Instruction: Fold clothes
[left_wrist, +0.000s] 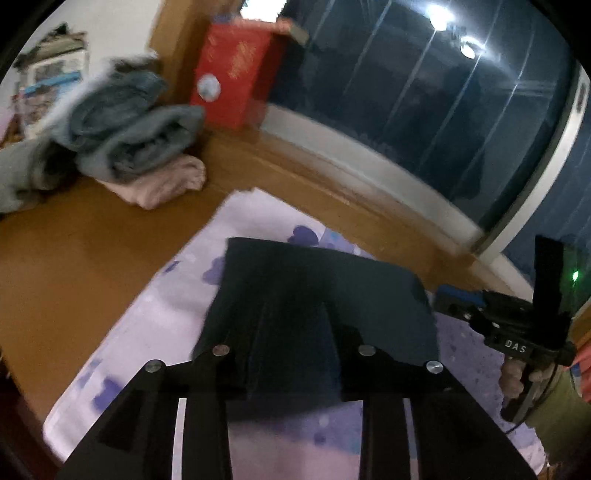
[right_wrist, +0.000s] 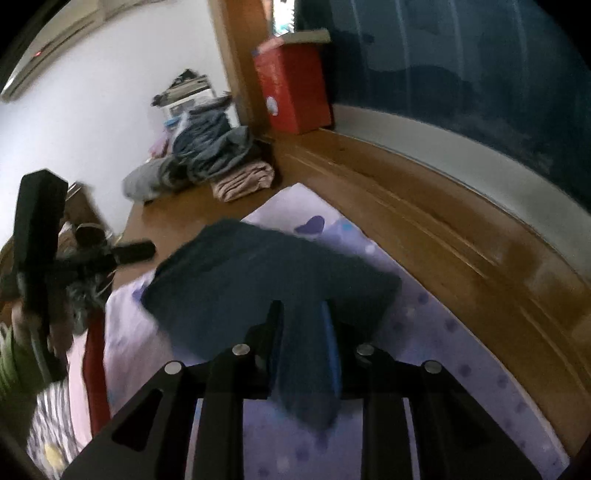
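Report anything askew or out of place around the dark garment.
The dark garment sits crooked on the lilac sheet, its near edge pinched up by both the left gripper and right gripper. Nothing looks spilled or damaged.

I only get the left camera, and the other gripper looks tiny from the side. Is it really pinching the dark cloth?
Observer: Yes. The right gripper is shut on a fold of the dark blue garment, which hangs down between its fingers.
Operator: What's hiding past the bed's other edge?
Observer: A red strip of cloth runs along the edge of the purple sheet.
Operator: Anything next to that?
Observer: A striped fabric lies just beyond the red strip, in the near corner.
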